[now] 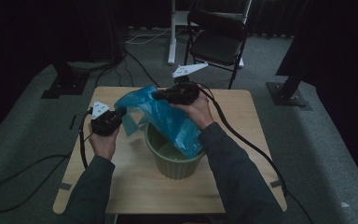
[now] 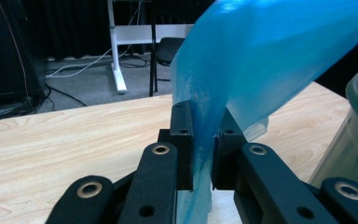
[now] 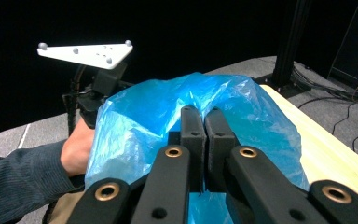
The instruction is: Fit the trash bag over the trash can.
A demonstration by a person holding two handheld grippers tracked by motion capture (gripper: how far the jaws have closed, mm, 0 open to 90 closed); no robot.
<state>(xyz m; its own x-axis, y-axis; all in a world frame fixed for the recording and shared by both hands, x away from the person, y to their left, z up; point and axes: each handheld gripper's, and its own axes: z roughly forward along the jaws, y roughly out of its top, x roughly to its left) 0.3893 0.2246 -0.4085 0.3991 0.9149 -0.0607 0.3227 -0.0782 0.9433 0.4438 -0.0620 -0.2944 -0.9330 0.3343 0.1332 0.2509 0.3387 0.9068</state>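
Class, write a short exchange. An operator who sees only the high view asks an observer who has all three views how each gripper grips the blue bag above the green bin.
Operator: From above, the film hides the left gripper tips. Do they have the blue bag?
Observer: Yes. In the left gripper view the film runs down through the narrow gap between its jaws, pinched there.
Operator: And the right gripper?
Observer: In the right gripper view its jaws are pressed together, with a fold of the bag caught at the tips.
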